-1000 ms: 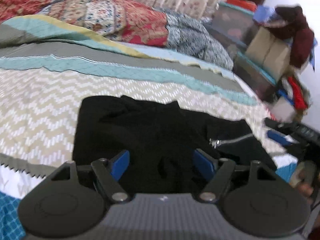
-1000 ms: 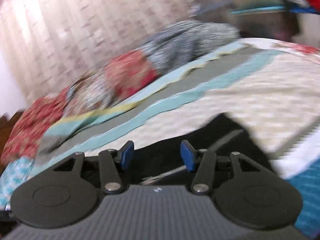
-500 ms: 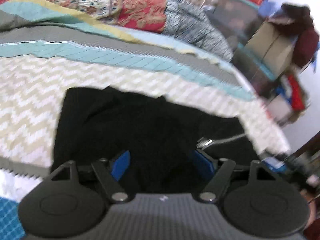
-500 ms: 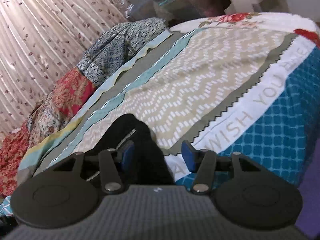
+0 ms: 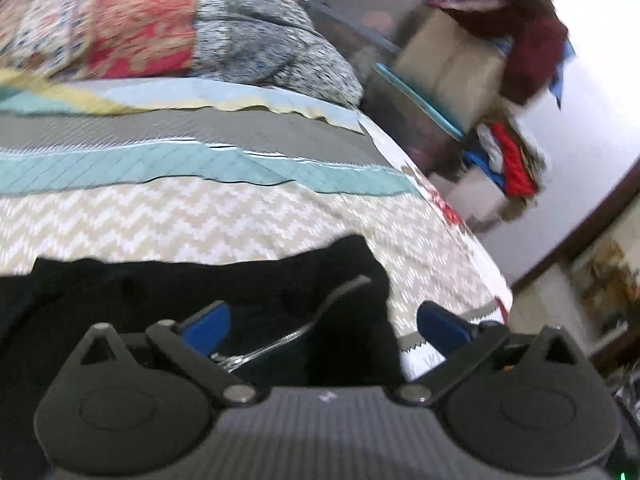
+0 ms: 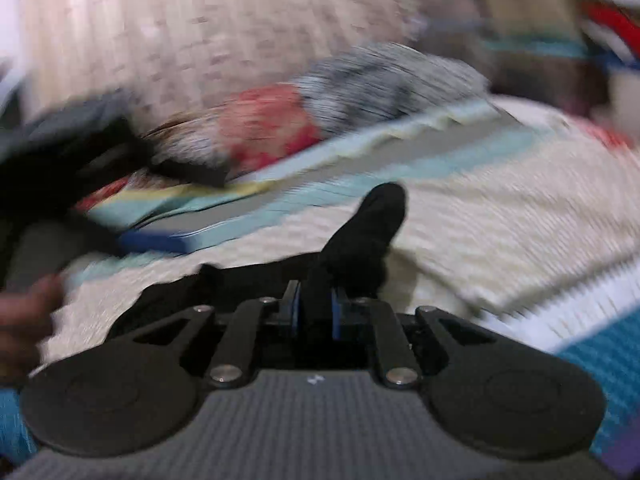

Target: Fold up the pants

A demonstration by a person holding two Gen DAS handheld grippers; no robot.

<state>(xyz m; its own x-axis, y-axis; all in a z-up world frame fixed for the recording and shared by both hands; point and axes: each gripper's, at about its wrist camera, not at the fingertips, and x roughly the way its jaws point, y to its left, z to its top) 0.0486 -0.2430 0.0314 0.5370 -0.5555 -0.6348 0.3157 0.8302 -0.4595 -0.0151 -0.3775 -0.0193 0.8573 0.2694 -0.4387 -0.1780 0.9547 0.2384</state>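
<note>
Black pants (image 5: pixel 168 296) lie bunched on the patterned bedspread (image 5: pixel 200 220), with a silver zipper (image 5: pixel 288 336) showing. My left gripper (image 5: pixel 320 326) is open just above the right end of the pants, its blue pads on either side of the zipper. In the right wrist view my right gripper (image 6: pixel 314 312) is shut on a fold of the black pants (image 6: pixel 360 232), which stands up in front of the pads. The other gripper (image 6: pixel 156 242) shows blurred at the left of that view.
Patterned pillows (image 5: pixel 168 36) lie at the head of the bed. Boxes and piled clothes (image 5: pixel 480 64) stand beyond the bed's right side. A curtain (image 6: pixel 200 40) hangs behind the bed. The bed's edge (image 5: pixel 472 320) is close on the right.
My right gripper has closed on a fold of the pants. My left gripper has moved right along the pants to the zipper end. Both views are blurred by motion.
</note>
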